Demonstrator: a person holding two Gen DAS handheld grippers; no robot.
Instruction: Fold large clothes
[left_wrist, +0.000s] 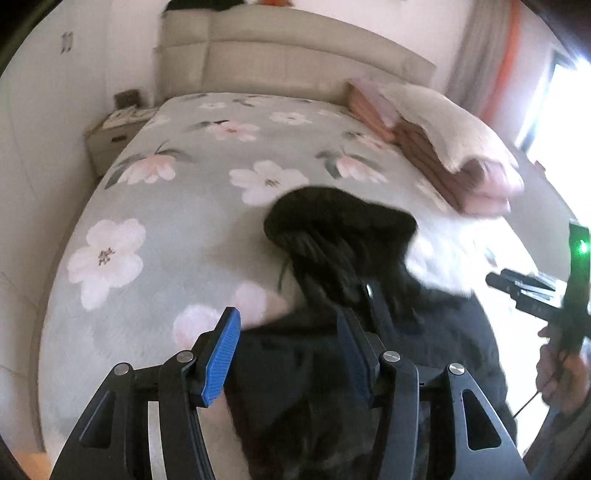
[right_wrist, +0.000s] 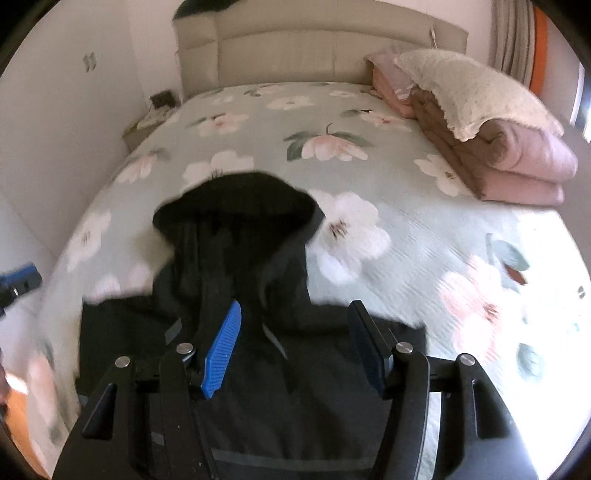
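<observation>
A black hooded garment (left_wrist: 343, 236) lies spread on the floral bedspread (left_wrist: 166, 206), its hood pointing toward the headboard. My left gripper (left_wrist: 290, 350) hovers over the garment's left part, blue pads apart and nothing pinched between them. In the right wrist view the same garment (right_wrist: 240, 206) runs from the hood down under my right gripper (right_wrist: 293, 349), which also stands open above the cloth. A hand (left_wrist: 561, 369) holds the right gripper (left_wrist: 517, 291) at the right edge of the left wrist view. The left gripper (right_wrist: 18, 280) shows at the far left of the right wrist view.
A folded pink and brown quilt (right_wrist: 517, 162) with a cream pillow (right_wrist: 461, 88) on top lies on the bed's right side. A padded headboard (right_wrist: 314, 55) stands at the back, a nightstand (left_wrist: 110, 136) at the left. A bright window (left_wrist: 565, 103) is at the right.
</observation>
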